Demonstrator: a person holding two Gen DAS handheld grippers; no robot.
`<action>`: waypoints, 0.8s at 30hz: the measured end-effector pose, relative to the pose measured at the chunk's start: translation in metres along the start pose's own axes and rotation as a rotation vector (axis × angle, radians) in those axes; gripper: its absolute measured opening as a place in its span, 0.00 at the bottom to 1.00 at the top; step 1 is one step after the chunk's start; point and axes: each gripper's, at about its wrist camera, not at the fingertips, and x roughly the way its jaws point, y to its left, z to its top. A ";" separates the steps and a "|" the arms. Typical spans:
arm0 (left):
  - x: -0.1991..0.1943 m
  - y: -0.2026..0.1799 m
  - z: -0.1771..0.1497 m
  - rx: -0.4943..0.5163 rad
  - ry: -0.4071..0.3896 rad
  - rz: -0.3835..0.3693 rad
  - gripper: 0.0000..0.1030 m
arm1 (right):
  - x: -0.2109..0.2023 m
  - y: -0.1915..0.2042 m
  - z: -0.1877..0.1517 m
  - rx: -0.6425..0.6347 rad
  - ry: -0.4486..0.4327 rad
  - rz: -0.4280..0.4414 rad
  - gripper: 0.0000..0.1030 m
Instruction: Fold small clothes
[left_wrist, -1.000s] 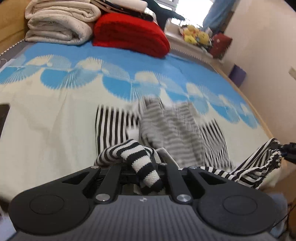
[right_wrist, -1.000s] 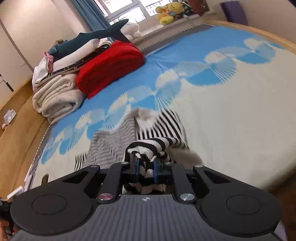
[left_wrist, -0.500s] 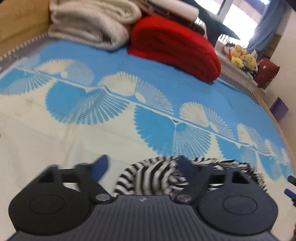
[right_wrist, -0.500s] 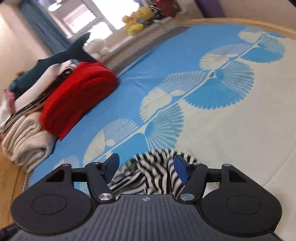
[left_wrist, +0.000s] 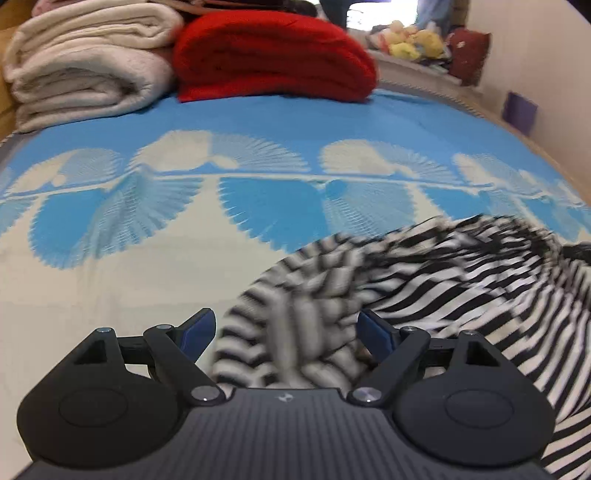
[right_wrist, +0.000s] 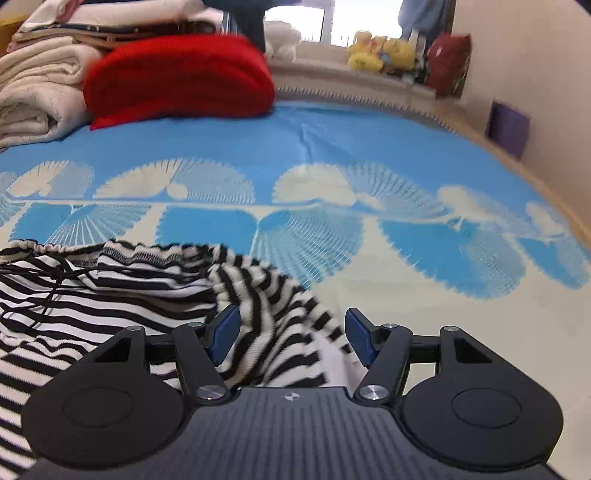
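A black-and-white striped garment lies crumpled on the blue and cream bedspread. My left gripper hangs low over the garment's left end. It is open, with a bunched striped fold between its blue pads, which do not press on it. In the right wrist view the same garment spreads to the left, with a gathered waistband and a thin black drawstring. My right gripper is open over the garment's right end, and cloth lies loose between its jaws.
At the far end of the bed are a folded red blanket and stacked cream blankets. Plush toys sit on the window ledge. A purple box stands by the right wall. Bare bedspread stretches ahead of both grippers.
Both grippers were shut on the raised striped garment, then opened and let go. Both sank toward the bed, and the garment now lies on the bedspread under them.
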 end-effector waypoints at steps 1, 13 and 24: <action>-0.001 -0.004 0.003 -0.001 -0.009 -0.032 0.85 | 0.005 -0.001 0.002 0.042 0.028 0.033 0.63; -0.012 0.018 0.039 -0.304 -0.110 -0.070 0.21 | -0.014 -0.013 0.046 0.463 0.010 0.277 0.13; -0.008 0.034 0.043 -0.421 -0.165 0.068 0.88 | 0.026 -0.041 0.020 0.791 0.069 0.183 0.53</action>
